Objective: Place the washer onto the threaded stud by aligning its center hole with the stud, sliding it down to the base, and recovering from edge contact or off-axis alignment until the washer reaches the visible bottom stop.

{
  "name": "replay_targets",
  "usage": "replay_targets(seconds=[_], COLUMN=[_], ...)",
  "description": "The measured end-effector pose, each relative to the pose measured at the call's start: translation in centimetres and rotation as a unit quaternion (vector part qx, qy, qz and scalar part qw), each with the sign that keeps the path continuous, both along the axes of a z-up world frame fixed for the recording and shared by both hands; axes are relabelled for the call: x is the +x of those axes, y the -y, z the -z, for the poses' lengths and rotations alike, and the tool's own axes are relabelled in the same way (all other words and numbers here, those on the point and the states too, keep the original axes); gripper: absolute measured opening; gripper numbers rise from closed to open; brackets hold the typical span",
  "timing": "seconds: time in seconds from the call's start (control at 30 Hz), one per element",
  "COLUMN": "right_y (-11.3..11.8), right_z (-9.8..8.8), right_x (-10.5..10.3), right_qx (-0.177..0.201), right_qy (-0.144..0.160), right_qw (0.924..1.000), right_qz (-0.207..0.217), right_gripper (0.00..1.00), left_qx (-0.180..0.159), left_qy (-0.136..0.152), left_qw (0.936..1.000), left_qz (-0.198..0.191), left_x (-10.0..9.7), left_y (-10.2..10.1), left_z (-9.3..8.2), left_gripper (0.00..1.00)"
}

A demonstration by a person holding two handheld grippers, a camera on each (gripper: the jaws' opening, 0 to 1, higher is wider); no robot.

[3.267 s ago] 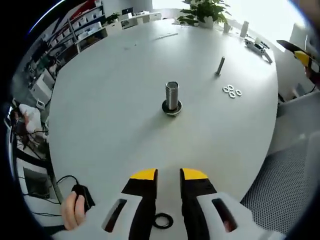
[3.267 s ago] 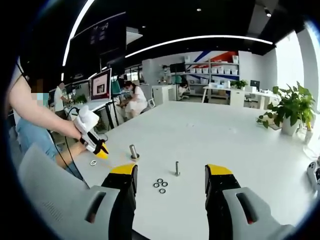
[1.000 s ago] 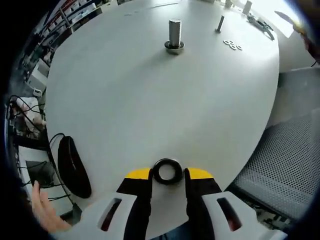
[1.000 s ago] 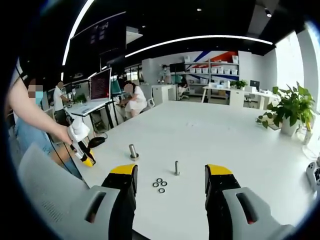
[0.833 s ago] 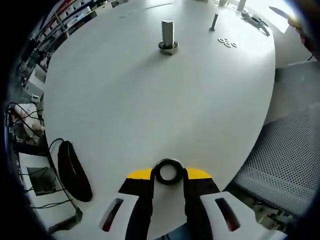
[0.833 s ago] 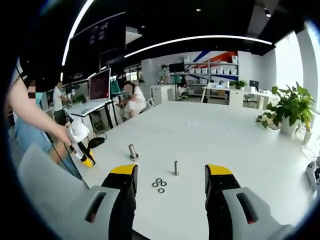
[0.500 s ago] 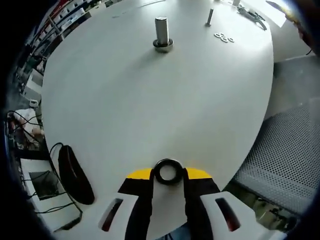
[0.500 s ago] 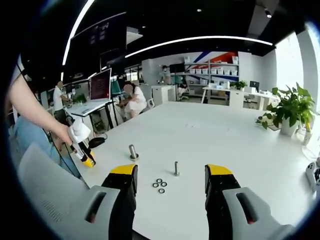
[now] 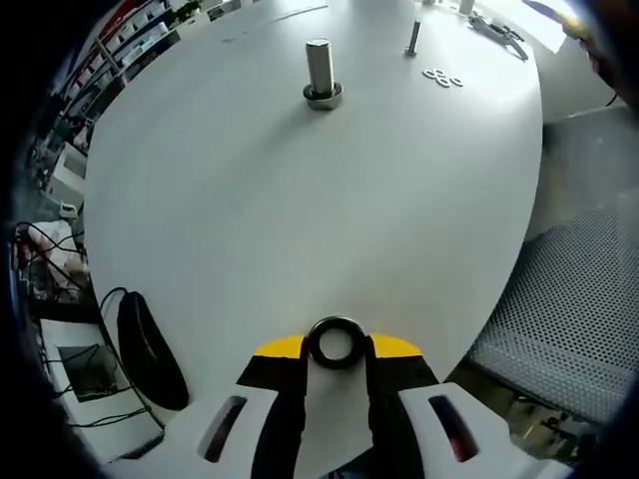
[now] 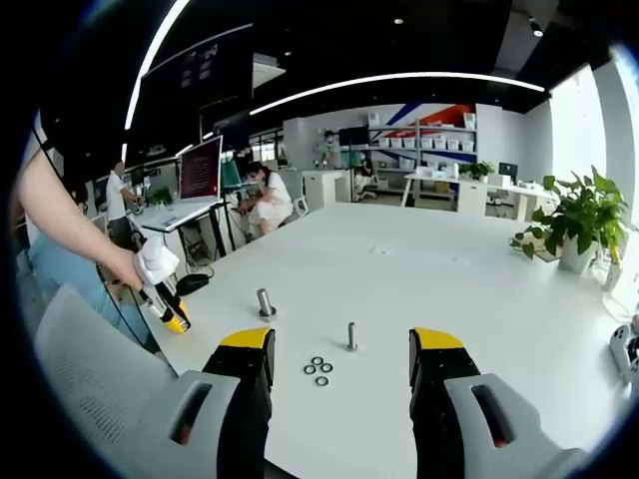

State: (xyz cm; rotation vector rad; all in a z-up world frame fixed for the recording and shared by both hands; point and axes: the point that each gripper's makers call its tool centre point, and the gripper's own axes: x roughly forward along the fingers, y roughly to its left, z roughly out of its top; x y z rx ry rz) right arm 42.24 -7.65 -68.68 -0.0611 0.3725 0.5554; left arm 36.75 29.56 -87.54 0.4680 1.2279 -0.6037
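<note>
White and broad, the round table (image 9: 300, 220) carries the work, with an office of shelves, desks and seated people behind it in the right gripper view. The left gripper (image 9: 335, 345) holds the dark washer (image 9: 335, 341) pinched between its yellow-tipped jaws, above the table's near edge. From there the threaded stud (image 9: 319, 72) stands upright at 12 o'clock, well apart, on its nut-like base. A thinner bolt (image 9: 412, 38) stands at 1 o'clock, with a cluster of small washers (image 9: 441, 77) lying just beside it. The right gripper (image 10: 339, 351) hangs with its jaws wide apart and nothing between them; the bolt and small washers lie beyond them on the table.
</note>
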Motion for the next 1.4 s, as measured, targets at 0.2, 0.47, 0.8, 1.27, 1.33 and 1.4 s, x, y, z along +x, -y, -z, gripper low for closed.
replay_targets(seconds=[0.2, 0.47, 0.8, 1.27, 1.33, 1.4], right_y=[0.0, 0.2, 0.2, 0.3, 0.3, 0.3], right_z=[0.1, 0.0, -0.1, -0.2, -0.3, -0.3], right_x=[0.0, 0.0, 0.1, 0.1, 0.1, 0.1], right_qx=[0.000, 0.001, 0.003, 0.005, 0.007, 0.006], right_qy=[-0.001, 0.000, 0.001, 0.001, 0.002, 0.002], right_qw=[1.0000, 1.0000, 1.0000, 1.0000, 0.9999, 0.9999], right_qz=[0.001, 0.004, 0.006, 0.007, 0.008, 0.008], right_gripper=[0.57, 0.57, 0.57, 0.57, 0.57, 0.57], left_qx=[-0.005, -0.006, -0.011, -0.031, -0.036, -0.040], left_qy=[0.016, 0.015, 0.021, 0.058, 0.062, 0.070], left_qw=[0.9999, 0.9998, 0.9996, 0.9974, 0.9969, 0.9962], left_qz=[0.001, 0.008, 0.015, 0.030, 0.032, 0.034], left_x=[0.3, 1.3, 2.6, 5.0, 5.5, 6.0], left_y=[0.8, 1.7, 2.5, 5.1, 5.6, 5.9], left_z=[-0.1, -0.7, -1.1, -3.0, -3.6, -3.9], left_gripper=[0.20, 0.20, 0.20, 0.20, 0.20, 0.20])
